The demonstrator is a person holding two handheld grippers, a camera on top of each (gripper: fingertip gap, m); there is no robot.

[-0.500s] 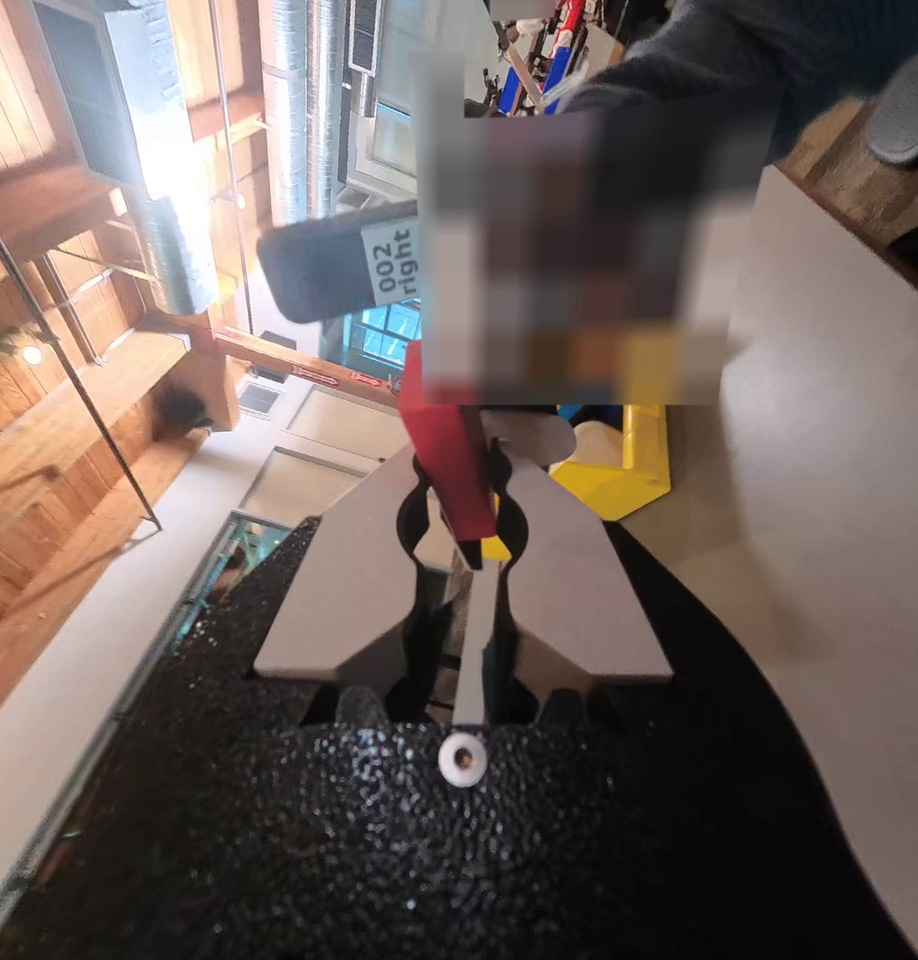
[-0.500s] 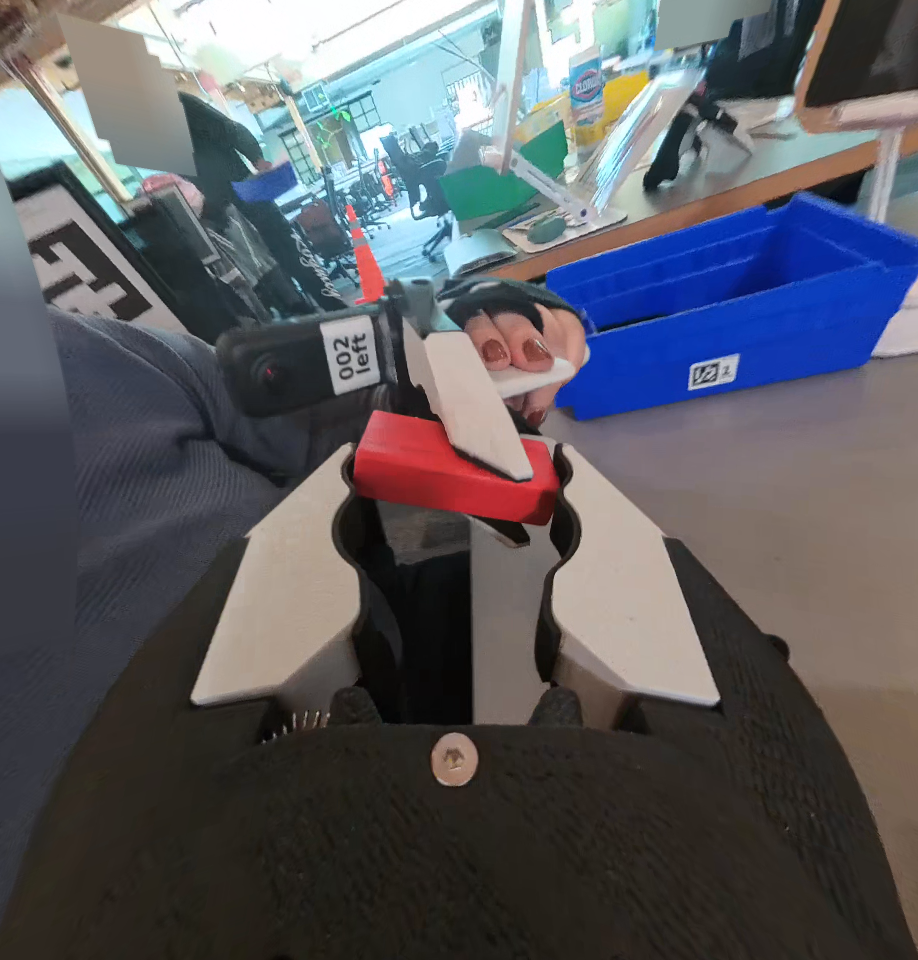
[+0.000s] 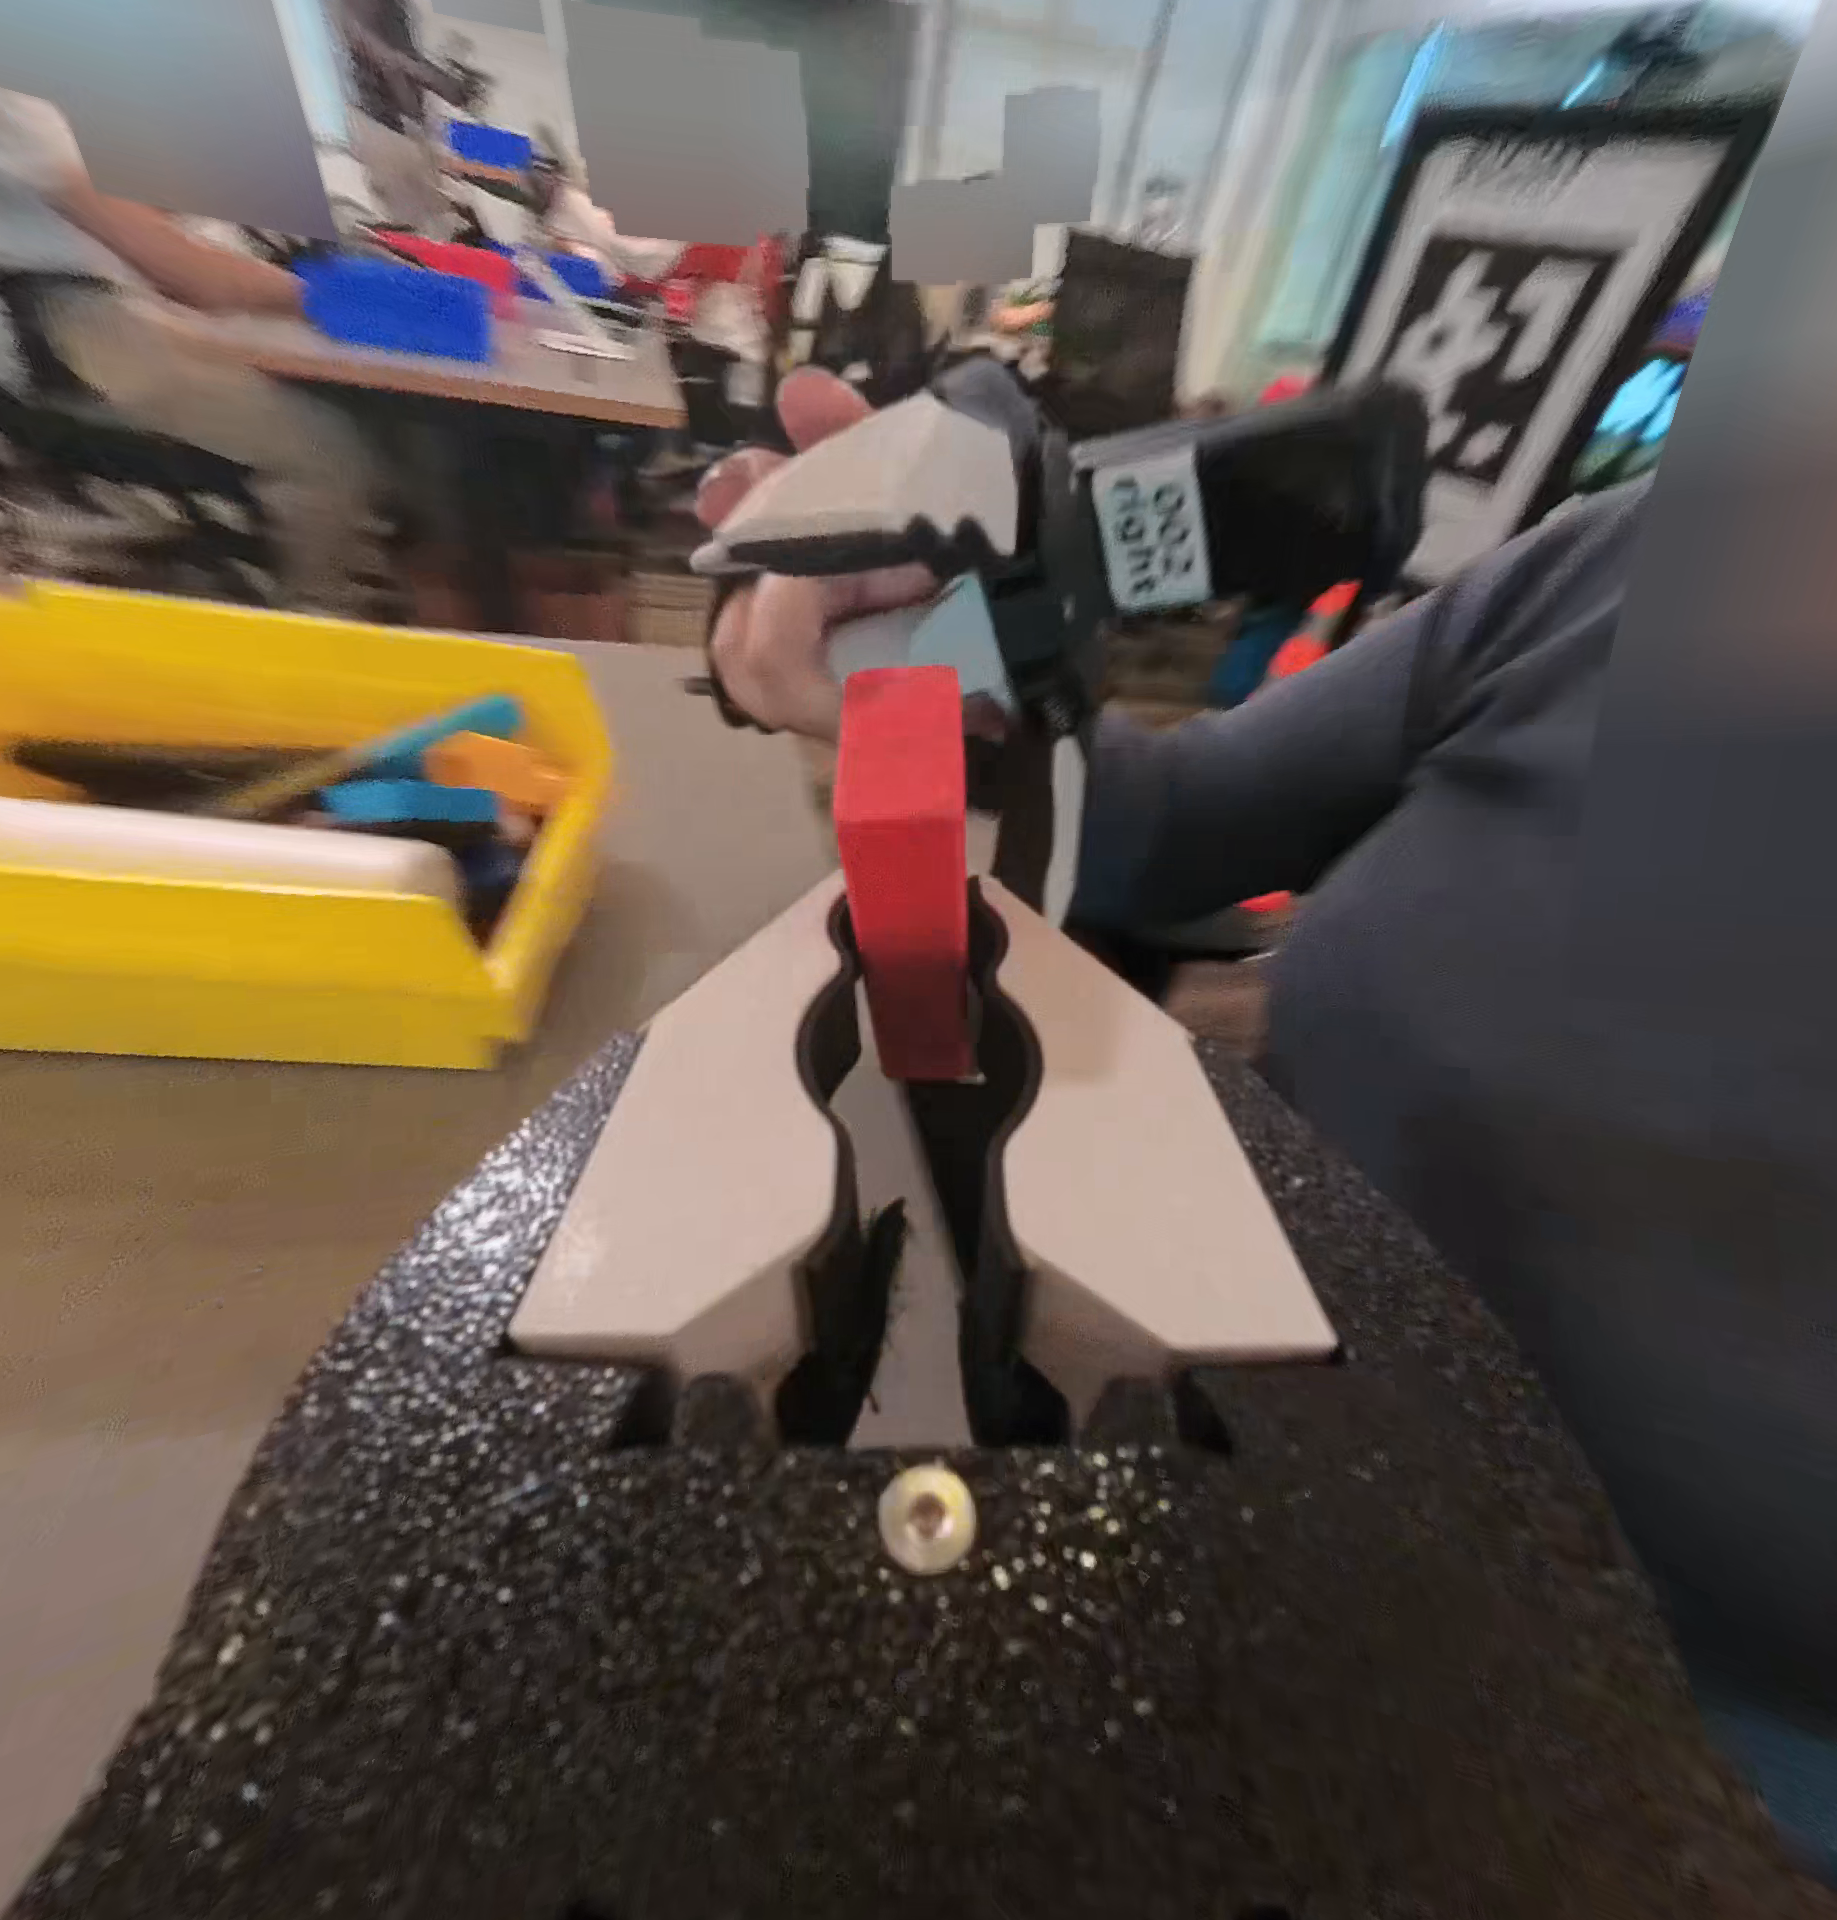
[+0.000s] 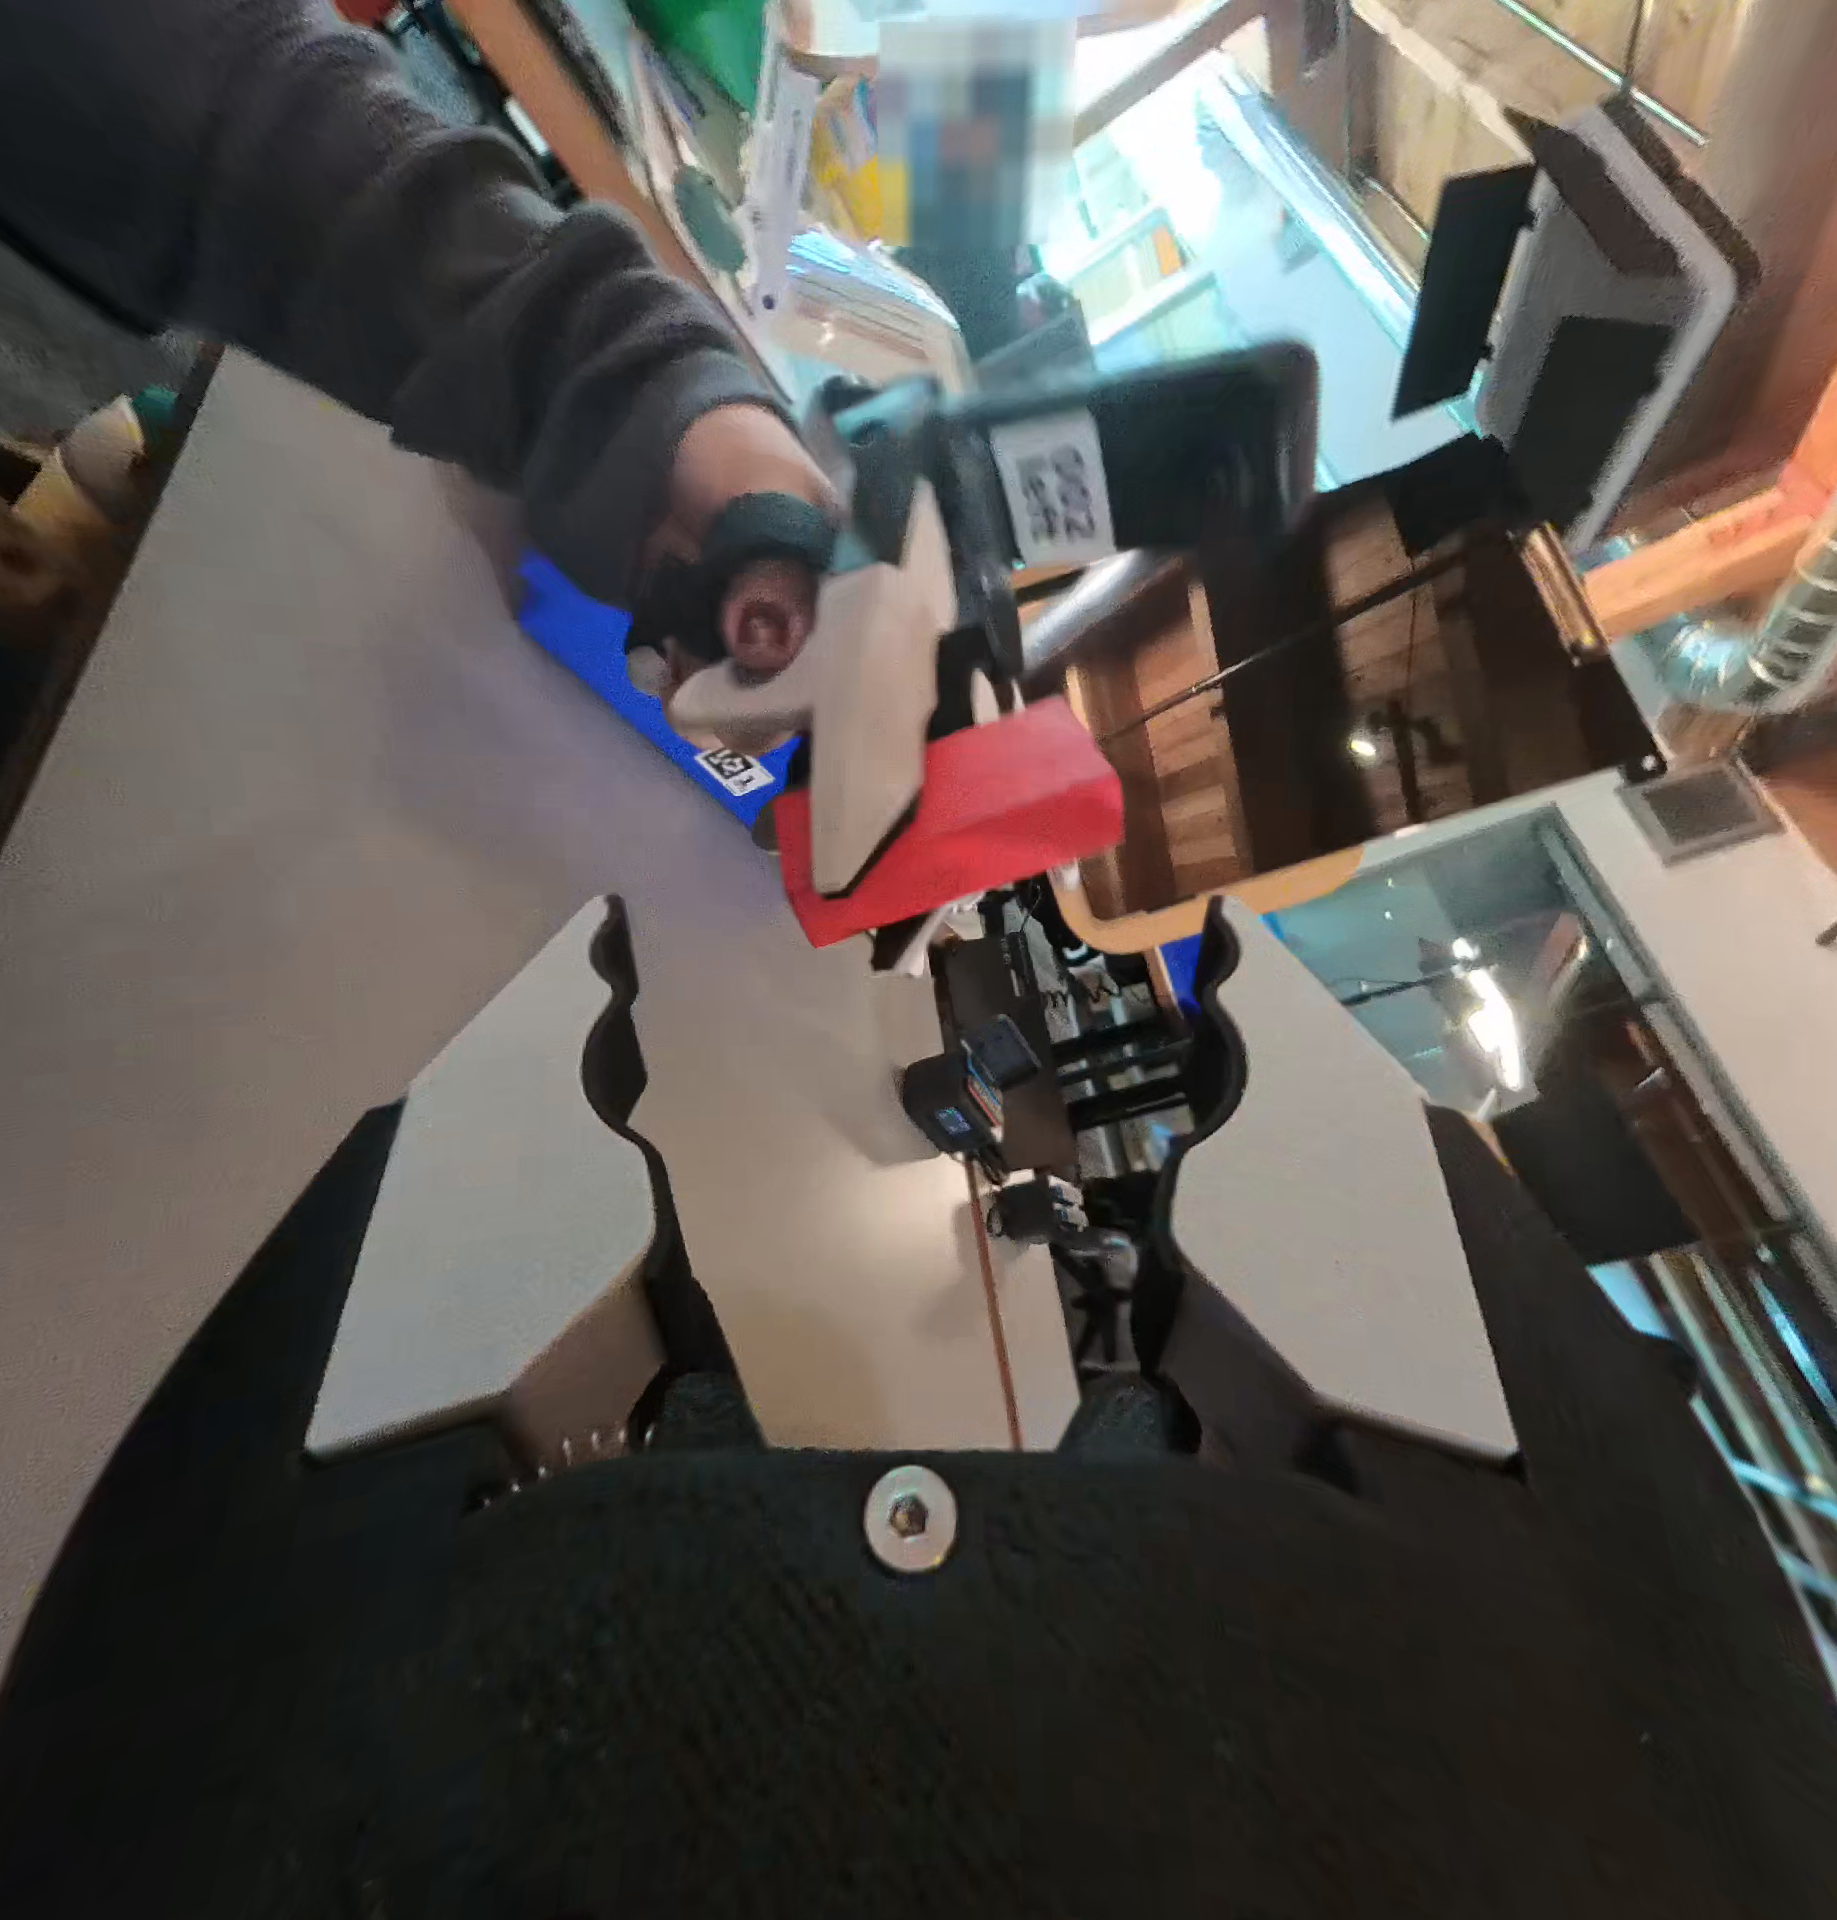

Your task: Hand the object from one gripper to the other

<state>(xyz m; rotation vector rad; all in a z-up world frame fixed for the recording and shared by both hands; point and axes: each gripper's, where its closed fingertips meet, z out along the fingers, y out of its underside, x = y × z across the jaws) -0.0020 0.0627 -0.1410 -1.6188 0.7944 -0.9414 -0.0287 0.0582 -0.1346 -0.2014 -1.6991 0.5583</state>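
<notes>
The red block (image 3: 906, 894) is pinched near its lower end between the fingertips of the left gripper (image 3: 909, 935), while the right gripper (image 4: 914, 935) is spread wide and empty just short of it. The block is judged light, stiff and flat-sided, best taken across its free end. Only the right wrist view shows that free end; the yellow bin (image 3: 540, 935), left of the left gripper, is seen only in the left wrist view.

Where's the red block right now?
The red block is clamped in the left tongs, centre of the left wrist view, right of the yellow bin; the open right tongs sit just clear.
</notes>
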